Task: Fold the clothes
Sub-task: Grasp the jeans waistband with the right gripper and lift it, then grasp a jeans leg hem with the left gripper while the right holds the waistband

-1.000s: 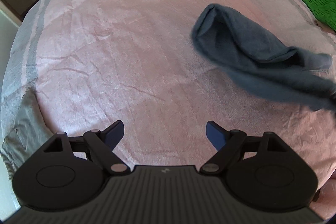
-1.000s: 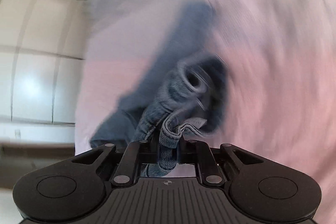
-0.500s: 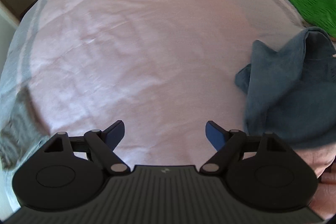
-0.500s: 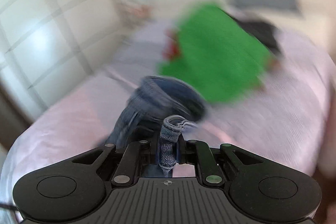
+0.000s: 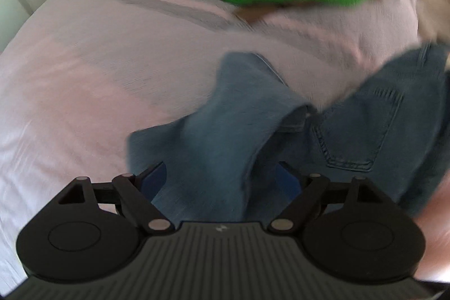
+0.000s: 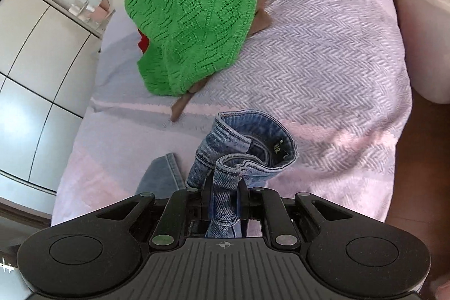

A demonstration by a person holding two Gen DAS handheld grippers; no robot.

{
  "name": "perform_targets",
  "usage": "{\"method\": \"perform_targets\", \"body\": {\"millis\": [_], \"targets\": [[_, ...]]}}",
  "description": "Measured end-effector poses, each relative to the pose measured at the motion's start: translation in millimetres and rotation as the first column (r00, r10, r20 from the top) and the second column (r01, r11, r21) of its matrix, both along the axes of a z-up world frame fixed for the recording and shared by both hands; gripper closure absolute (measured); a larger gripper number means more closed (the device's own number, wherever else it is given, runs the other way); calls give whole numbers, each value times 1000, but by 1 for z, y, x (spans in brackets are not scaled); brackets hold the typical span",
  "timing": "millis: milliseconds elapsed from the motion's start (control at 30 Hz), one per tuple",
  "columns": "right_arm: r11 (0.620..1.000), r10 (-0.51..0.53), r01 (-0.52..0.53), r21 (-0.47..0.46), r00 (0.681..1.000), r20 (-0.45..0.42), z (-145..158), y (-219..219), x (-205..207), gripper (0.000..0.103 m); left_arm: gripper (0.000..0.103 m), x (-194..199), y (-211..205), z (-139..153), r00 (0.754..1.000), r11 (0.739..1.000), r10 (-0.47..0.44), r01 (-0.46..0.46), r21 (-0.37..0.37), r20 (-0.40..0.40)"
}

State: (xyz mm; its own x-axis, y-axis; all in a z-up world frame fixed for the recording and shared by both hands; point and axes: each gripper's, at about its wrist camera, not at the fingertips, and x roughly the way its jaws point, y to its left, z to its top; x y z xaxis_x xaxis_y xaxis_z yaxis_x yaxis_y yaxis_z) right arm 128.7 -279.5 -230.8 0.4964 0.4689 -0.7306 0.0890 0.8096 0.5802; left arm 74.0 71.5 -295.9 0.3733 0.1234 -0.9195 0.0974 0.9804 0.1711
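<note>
Since 0.5 s ago the jeans [image 5: 225, 137] have moved from the right edge of the left wrist view to its centre, directly ahead of the left gripper [image 5: 222, 179]. That gripper's 2 fingers stand wide apart; denim lies between them, and contact cannot be determined through the motion blur. The right gripper [image 6: 225, 193] is clamped on a fold of the jeans' waistband [image 6: 250, 148], which curls upward above its fingers. The jeans lie partly on the pink bedspread [image 6: 323, 80]. A green sweater [image 6: 191, 18] rests farther up the bed, apart from the jeans. White cabinets [image 6: 33, 69] stand at left.
</note>
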Motion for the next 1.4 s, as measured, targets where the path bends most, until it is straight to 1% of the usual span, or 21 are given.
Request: {"method": "perform_targets", "body": {"millis": [33,67,100,133,167,233,333,400,433,533,633,667,733,767,833,900,1000,1067,1133,1300,1400], "targets": [[1000,13,-13,-4,1000,6,2,2,2,91,21,14,-13,-7,999,999,-43,43,2,-1],[999,30,-30,-11,999,14,7,6,3,91,30,20,-13,-10,1000,1000,-29,29,-4,5],[998,53,-52,-17,998,23,13,10,5,91,45,21,-4,-12,1000,1000,22,-22,-16,14],[997,74,-73,-18,997,31,17,14,9,91,80,22,5,-13,997,997,74,-73,-29,22],[995,99,-98,-17,994,42,22,19,14,91,95,22,14,-14,992,991,125,-124,-42,30],[986,166,-166,-6,981,96,38,36,24,91,95,19,41,-8,967,967,247,-241,-87,63],[959,272,-281,25,944,190,67,69,42,91,96,-13,109,41,879,894,446,-425,-144,172],[932,330,-357,67,909,256,92,97,56,91,96,-41,155,81,787,825,564,-547,-141,250],[917,349,-389,85,888,297,105,110,62,91,96,-61,182,104,721,773,628,-620,-133,292],[874,377,-468,134,825,420,142,146,77,91,96,-135,250,168,495,594,770,-786,-169,404],[856,370,-493,158,797,478,158,167,90,91,96,-212,298,210,295,409,846,-893,-187,445],[861,375,-489,138,795,476,158,172,94,92,96,-234,306,214,243,357,858,-915,-188,452],[881,395,-462,102,838,377,138,180,106,92,91,-272,316,213,172,268,888,-947,-175,427],[893,397,-440,97,869,295,119,182,112,92,74,-290,320,205,141,214,911,-965,-150,387],[917,380,-389,94,920,97,71,183,124,91,61,-319,315,184,91,130,938,-987,-97,336],[923,382,-381,50,924,-21,30,186,122,91,57,-346,300,154,53,74,964,-995,-74,262],[919,384,-393,-33,912,-145,-21,197,109,91,55,-375,269,108,8,20,991,-996,-82,134],[917,380,-394,-64,910,-168,-40,202,101,91,55,-382,246,80,3,10,998,-995,-95,64],[917,386,-395,-51,912,-137,-45,201,103,91,55,-383,231,57,8,10,1000,-993,-118,19],[914,397,-404,-46,911,-106,-52,193,115,91,59,-377,225,8,27,22,999,-980,-198,-25],[922,377,-384,-46,920,-103,-53,185,110,91,62,-370,251,-20,11,3,999,-965,-263,-31]]}}
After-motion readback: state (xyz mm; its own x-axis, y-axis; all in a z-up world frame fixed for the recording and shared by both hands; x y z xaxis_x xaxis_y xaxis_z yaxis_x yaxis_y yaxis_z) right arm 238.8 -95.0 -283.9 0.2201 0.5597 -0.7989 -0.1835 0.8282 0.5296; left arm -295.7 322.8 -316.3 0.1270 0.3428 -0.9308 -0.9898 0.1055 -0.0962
